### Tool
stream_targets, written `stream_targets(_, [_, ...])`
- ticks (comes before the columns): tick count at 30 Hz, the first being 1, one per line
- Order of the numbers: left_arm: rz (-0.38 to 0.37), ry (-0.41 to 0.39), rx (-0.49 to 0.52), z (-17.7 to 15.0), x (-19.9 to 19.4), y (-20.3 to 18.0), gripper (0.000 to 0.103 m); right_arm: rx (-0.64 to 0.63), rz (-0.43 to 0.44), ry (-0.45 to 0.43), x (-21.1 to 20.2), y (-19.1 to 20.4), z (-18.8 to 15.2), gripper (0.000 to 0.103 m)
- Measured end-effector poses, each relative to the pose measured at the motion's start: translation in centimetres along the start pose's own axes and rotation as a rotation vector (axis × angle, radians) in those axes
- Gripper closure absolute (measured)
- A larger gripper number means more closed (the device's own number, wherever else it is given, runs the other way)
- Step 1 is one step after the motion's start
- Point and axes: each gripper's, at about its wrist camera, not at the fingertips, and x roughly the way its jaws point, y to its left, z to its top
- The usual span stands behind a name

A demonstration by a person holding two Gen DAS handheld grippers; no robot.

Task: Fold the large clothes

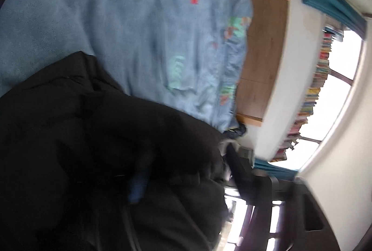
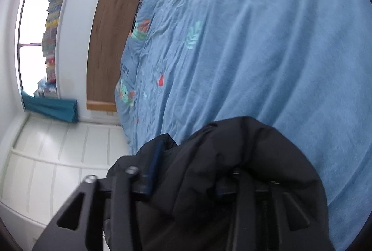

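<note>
Right wrist view: my right gripper (image 2: pixel 186 183) has its jaws parted with a fold of the black coat (image 2: pixel 232 158) bunched between them, over the near edge of the bed (image 2: pixel 255 41). I can't tell if the left gripper (image 1: pixel 209 193) holds anything; coat (image 1: pixel 93 146) covers it. The loose fabric could slump off the bed or unfold.

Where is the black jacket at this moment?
The black jacket lies bunched on the blue bedspread, filling the lower part of both wrist views, draped over the right hand-held gripper, with the wooden headboard beyond.
</note>
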Motion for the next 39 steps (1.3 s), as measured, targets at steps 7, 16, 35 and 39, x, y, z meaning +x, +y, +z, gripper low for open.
stream_targets(7, [0.0,0.009,0.188,-2.1,-3.4,-6.1,0.014,-0.134,0.0,0.012,-1.5,5.0,1.4,0.021])
stream_targets(16, [0.373,0.028,0.696,-9.8,-3.4,-11.6,0.014,-0.496,-0.092,0.03,-5.3,13.5,-1.6,0.021])
stream_targets(35, [0.843,0.275,1.34,-17.5,13.6,-8.1,0.009,-0.77,-0.358,0.064,1.9,9.6,-14.7,0.015])
stream_targets(39, [0.867,0.232,1.26,-14.6,15.4,-8.0,0.005,-0.837,-0.393,0.092,6.6,12.1,-12.3,0.015])
